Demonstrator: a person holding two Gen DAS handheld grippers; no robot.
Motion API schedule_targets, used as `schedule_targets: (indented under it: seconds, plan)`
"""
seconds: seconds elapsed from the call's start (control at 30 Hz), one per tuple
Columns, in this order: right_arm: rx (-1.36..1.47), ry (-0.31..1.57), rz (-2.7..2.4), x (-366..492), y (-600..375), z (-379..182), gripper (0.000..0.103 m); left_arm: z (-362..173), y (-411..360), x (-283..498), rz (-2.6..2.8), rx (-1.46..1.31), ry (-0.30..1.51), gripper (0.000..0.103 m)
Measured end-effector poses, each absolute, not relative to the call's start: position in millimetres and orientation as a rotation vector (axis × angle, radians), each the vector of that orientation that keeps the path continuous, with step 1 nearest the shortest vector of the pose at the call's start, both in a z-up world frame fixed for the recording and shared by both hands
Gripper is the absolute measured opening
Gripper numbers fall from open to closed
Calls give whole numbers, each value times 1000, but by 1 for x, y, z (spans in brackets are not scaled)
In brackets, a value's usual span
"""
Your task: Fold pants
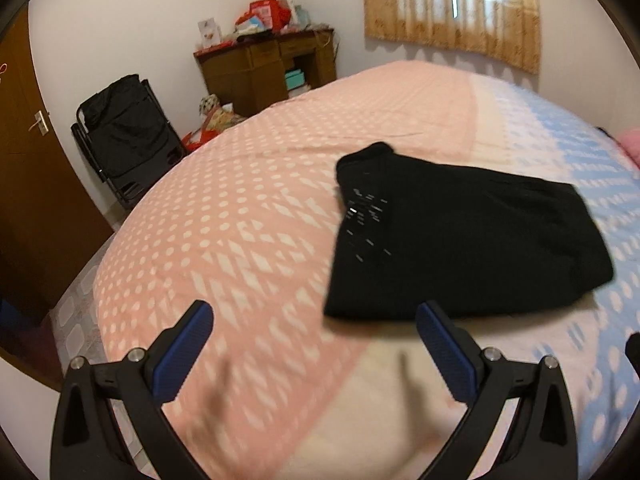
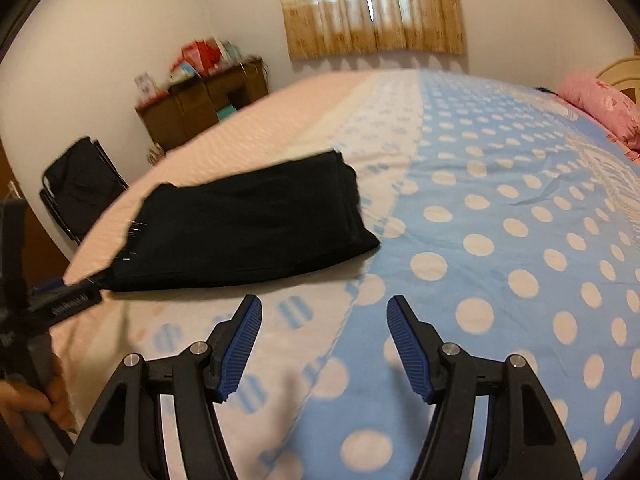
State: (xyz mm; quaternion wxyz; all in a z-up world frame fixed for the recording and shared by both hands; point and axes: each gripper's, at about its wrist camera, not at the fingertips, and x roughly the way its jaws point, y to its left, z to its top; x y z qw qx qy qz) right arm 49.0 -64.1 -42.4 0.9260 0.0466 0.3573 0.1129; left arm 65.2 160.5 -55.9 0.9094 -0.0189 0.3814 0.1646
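Left wrist view: the left gripper (image 1: 314, 314) hangs above the bedspread (image 1: 240, 240), fingers spread wide, nothing between them. The black pants (image 1: 452, 236) lie folded into a compact stack at about one o'clock from it, on the bed. Right wrist view: the right gripper (image 2: 324, 308) is spread wide too, empty, with the pants (image 2: 248, 228) at ten o'clock, clear of its fingertips.

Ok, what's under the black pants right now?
The pants lie folded on the bedspread, across the seam where its pink part meets the pale and blue part. The cloth directly beneath and anything between the folded layers is covered, so it cannot be seen.
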Motion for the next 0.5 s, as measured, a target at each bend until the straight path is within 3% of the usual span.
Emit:
schedule_targets:
  seconds: [0.5]
  plan:
    - [216,690,225,-24,-71,-27,68,-38,121,-11,293,9,668,103]
